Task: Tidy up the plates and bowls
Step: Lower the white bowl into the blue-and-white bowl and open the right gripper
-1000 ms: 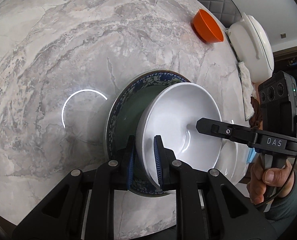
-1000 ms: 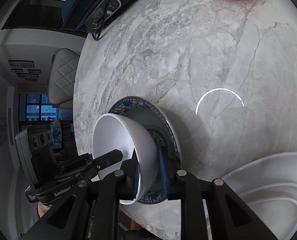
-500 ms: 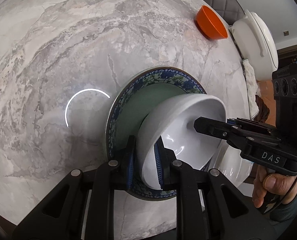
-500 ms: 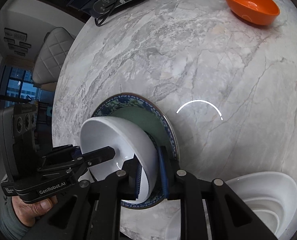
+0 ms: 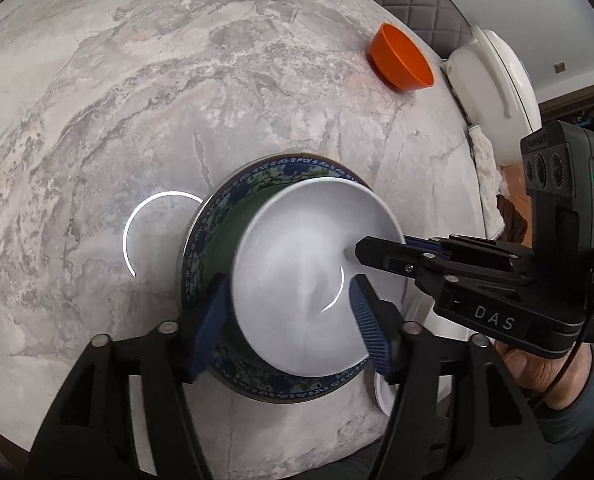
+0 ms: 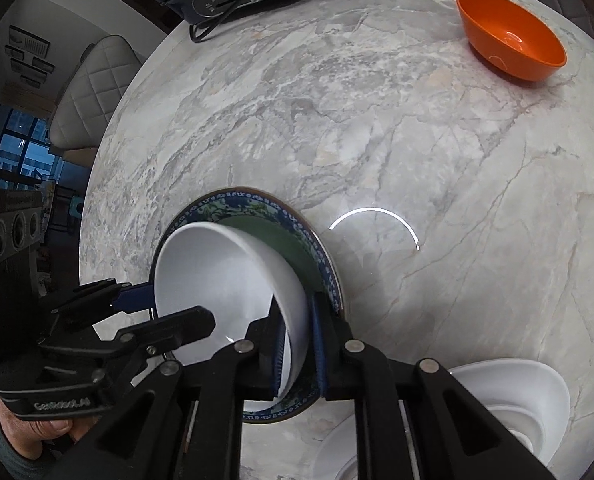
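Marble worktop (image 6: 377, 128) lay mostly bare; right tongs (image 6: 299, 344) gripped a white bowl (image 6: 217, 272) on a patterned plate (image 5: 233, 216), left tongs (image 5: 289, 320) opening around it.

Open marble beyond the patterned plate (image 6: 321, 256); blocked far off by orange bowl (image 6: 511, 50), nearby by stacked white bowls (image 6: 513, 400).

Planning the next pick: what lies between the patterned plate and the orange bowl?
Bare marble between patterned plate and orange bowl, shown in the right wrist view.
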Tool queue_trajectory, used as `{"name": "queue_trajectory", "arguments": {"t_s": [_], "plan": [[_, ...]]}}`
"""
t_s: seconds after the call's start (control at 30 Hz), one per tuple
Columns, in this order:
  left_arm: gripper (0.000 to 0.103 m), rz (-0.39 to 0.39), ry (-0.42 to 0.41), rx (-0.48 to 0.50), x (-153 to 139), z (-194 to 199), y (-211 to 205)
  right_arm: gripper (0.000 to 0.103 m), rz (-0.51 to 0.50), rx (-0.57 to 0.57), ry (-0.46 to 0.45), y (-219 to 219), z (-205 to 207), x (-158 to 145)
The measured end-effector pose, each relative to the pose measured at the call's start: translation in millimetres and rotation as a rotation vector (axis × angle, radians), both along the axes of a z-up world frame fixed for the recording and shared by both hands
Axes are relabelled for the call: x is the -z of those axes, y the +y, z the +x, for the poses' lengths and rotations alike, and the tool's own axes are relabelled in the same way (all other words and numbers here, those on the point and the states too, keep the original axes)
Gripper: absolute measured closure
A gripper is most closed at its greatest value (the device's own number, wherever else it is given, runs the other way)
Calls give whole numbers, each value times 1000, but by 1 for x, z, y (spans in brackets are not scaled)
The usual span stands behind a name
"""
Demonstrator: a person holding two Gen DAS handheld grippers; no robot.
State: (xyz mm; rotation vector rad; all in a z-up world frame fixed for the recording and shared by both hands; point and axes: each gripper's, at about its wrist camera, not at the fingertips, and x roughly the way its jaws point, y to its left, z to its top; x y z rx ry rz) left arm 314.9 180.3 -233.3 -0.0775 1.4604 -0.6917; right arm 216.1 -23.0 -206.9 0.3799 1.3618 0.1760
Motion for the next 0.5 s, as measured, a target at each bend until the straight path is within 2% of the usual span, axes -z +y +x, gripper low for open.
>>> {"name": "queue_trajectory", "arguments": {"t_s": [0.07,0.33,0.4,0.43,0.47,0.5], "plan": [[20,10,-22,3,-7,0,-2,90,4,2,2,-1,0,1],[19,9,-41,-27,-29,1,10,90,11,4,4,-4,0,1],[15,-10,-56,-37,-40,0,15,85,33,20,0,-7,-3,-3],[13,-15,-70,-42,-46,0,18,77,48,27,-14,-8,-4,-7],[8,-19,-86,-44,-51,1,20,62,70,35,-35,-10,-6,-12],[3,-26,-98,-47,-56,3,22,53,94,47,-57,-14,-8,-18]]}}
